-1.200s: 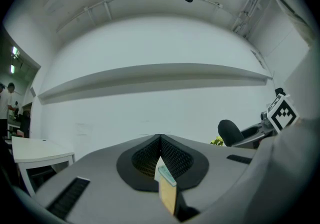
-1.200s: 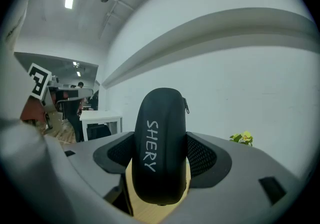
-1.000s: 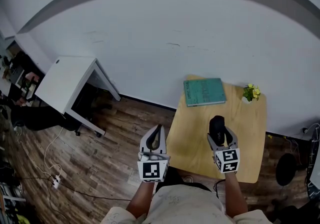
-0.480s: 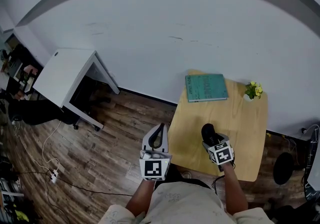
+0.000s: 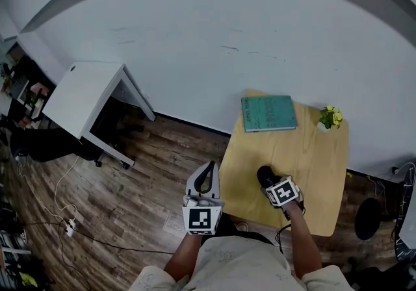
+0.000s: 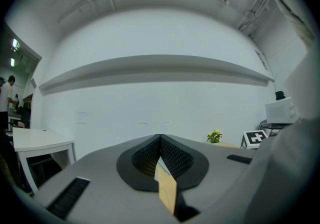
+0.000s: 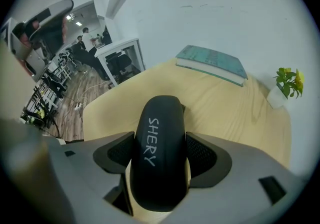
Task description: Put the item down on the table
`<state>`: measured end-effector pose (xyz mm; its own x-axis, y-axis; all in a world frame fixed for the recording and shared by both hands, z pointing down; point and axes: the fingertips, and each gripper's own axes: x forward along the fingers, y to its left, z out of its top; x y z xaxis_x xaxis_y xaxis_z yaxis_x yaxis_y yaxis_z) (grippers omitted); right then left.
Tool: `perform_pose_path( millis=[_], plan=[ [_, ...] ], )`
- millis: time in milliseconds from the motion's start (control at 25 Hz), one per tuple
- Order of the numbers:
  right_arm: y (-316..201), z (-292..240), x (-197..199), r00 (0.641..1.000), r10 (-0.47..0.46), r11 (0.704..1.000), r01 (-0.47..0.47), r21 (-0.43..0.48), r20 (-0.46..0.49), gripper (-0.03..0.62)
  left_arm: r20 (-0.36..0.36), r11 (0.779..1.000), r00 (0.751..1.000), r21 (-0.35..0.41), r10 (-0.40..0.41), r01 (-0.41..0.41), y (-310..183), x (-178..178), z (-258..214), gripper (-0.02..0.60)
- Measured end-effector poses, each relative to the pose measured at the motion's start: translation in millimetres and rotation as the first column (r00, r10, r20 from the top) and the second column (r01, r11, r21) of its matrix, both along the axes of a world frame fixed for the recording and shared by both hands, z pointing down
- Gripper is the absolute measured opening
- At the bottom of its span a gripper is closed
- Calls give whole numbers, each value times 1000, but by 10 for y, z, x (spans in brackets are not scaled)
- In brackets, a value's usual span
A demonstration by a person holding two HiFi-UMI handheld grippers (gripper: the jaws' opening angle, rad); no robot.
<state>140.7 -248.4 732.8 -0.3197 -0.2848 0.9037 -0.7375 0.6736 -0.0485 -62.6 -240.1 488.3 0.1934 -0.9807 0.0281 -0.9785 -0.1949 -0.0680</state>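
right gripper [image 7: 160, 155] clamped on black item [image 7: 159, 128], low over table [image 7: 235, 113], lower middle of head view | touchdown looked unclear, letting go not done yet | left gripper [image 6: 160, 142] was pinched closed, empty

White wall [image 5: 195, 36], wood-plank floor [image 5: 130, 199], white desk [image 5: 81, 98] against it.

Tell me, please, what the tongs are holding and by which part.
The right tongs grip the black SHERY-lettered item across its two long sides; the left tongs are shut, empty.
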Motion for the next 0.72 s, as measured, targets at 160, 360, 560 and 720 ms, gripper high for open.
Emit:
perform_pose_path(
  millis=[160,360,560,720],
  plan=[
    [12,2,-6,1000,-4,1000,3,-30,-9,334,1,1000,1000,9,1,-1,-23,5,12,8],
    [42,-41,-41,1000,-25,999,25,-24,-7,334,0,1000,1000,-1,-4,4,-14,-2,24,8],
    [4,-214,-58,999,-7,1000,5,26,54,345,8,1000,1000,8,7,-7,-15,31,-9,8],
    [-42,-430,-52,993,4,996,-14,92,117,347,15,1000,1000,8,13,-13,-22,66,-18,8]
  ],
)
